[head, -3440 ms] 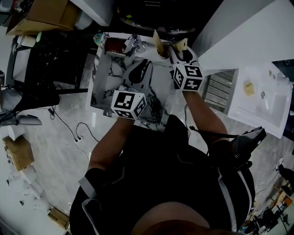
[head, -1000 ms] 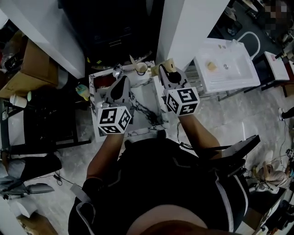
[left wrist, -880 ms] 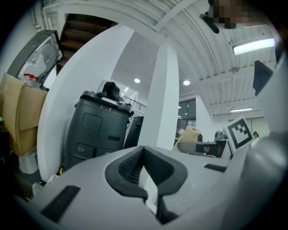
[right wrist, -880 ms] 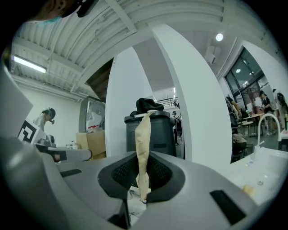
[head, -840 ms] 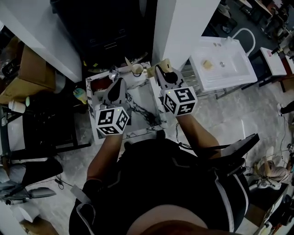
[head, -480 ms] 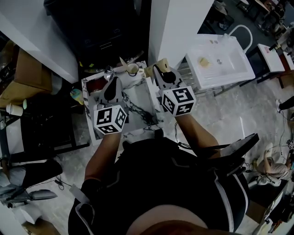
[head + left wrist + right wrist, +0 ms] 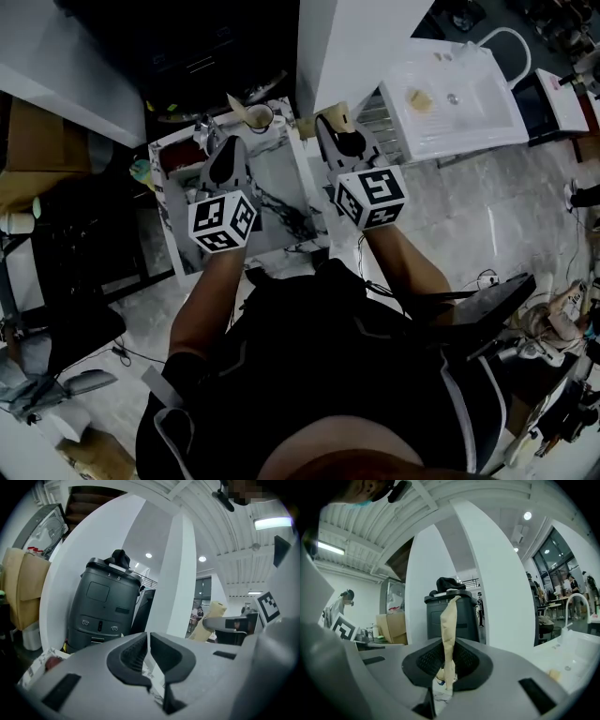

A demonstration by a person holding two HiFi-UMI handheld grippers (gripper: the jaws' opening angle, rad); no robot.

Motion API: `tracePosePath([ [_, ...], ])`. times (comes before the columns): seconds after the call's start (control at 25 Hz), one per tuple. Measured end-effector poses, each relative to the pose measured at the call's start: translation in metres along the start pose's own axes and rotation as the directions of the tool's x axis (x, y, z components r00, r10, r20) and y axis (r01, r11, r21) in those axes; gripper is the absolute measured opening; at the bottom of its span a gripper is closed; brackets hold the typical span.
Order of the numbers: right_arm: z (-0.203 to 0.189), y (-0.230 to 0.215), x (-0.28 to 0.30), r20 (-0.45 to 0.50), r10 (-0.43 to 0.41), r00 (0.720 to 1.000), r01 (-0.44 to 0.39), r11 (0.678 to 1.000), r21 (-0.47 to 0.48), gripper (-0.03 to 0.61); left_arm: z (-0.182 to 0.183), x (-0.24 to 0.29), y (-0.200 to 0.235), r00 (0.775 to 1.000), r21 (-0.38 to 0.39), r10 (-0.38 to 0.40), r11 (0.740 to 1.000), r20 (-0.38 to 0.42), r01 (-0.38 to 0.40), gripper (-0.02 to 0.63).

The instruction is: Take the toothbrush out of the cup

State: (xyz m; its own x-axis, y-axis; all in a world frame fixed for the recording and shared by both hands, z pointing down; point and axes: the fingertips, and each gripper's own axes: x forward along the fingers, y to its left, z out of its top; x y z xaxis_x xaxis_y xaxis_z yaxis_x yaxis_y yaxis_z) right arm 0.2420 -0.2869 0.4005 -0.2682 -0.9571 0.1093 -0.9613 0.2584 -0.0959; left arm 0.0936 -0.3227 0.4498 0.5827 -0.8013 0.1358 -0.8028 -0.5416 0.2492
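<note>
A small cup [image 7: 259, 116] stands at the far edge of the marble-patterned table [image 7: 281, 202], with a tan wrapped piece [image 7: 234, 104] leaning out of it. My right gripper [image 7: 334, 129] is to the right of the cup, apart from it, shut on a tan paper-wrapped toothbrush [image 7: 337, 114]. In the right gripper view the toothbrush [image 7: 449, 625] stands upright between the pads of that gripper [image 7: 447, 663]. My left gripper [image 7: 225, 152] hovers over the table's left half, shut and empty; in its own view this gripper [image 7: 149, 649] shows only a thin slit between the pads.
A white pillar [image 7: 349, 42] rises just behind the table. A white sink unit [image 7: 455, 94] stands to the right. A dark grey machine [image 7: 101, 606] sits behind the table, with cardboard boxes [image 7: 28, 159] at the left. A metal fitting [image 7: 201, 129] and a red item [image 7: 174, 156] lie at the table's far left.
The left gripper has sunk lower over the table. The right gripper has shifted slightly and still grips the tan toothbrush, clear of the cup.
</note>
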Motion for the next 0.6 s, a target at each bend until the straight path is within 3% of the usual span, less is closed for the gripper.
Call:
tracePosePath([
  [0.2,-0.014,-0.007,0.010,-0.023,0.020,1.000,-0.020,1.000,0.015,0.049,-0.029,0.022,0.010,0.998,-0.030,0.024,0.999,-0.062,-0.026,0.109],
  [0.36,-0.021,-0.010,0.020,-0.035,0.046,0.998,-0.046,0.999,0.016,0.049,-0.049,0.043,0.020,0.995,-0.108,0.036,0.993,-0.098,-0.046,0.123],
  [0.6,-0.023,-0.016,0.028,-0.029,0.103,0.994,-0.103,0.995,-0.009,0.049,-0.074,0.072,0.043,0.985,-0.113,0.112,0.985,-0.135,-0.127,0.157],
])
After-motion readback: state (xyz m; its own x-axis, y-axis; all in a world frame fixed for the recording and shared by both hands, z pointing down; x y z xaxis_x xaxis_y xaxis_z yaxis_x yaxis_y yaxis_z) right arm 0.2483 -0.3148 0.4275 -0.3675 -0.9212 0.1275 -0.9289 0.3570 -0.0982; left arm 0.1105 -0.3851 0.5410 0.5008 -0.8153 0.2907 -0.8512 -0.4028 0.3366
